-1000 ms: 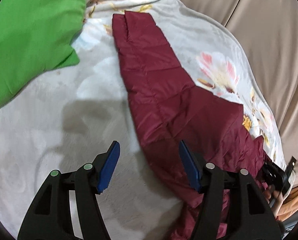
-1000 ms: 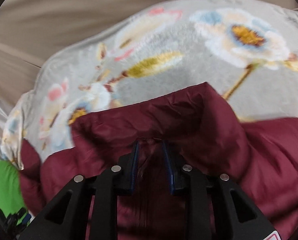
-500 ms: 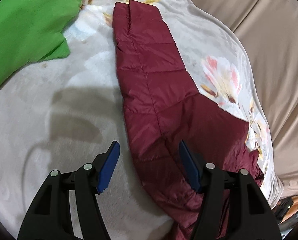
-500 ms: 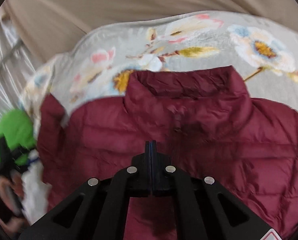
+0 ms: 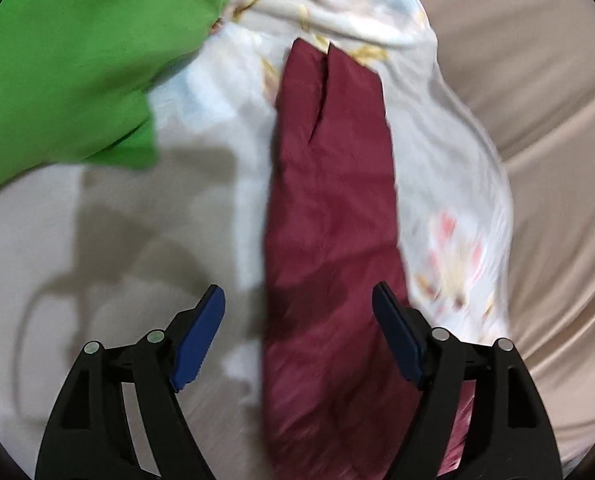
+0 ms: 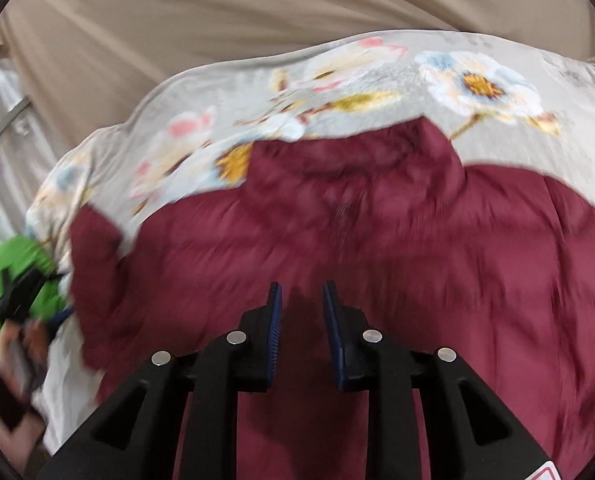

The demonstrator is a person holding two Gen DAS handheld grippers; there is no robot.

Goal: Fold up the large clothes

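Both views are blurred, so the quilting of the jacket (image 6: 377,248) is hard to make out, and its lower part is cut off behind the right claw (image 6: 300,300). The jacket lies flat on a floral blanket (image 6: 337,80) over a beige sheet (image 6: 217,8). Its sleeve (image 5: 333,200) stretches ahead of the left claw (image 5: 297,300). Both claws stand apart, holding nothing. A green cloth (image 5: 77,60) lies beside the sleeve.

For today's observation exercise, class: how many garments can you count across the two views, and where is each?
2. A maroon puffer jacket lies spread on the floral blanket, one sleeve stretched out. A green garment lies beyond that sleeve, at the blanket's edge. Others may be hidden outside the views.
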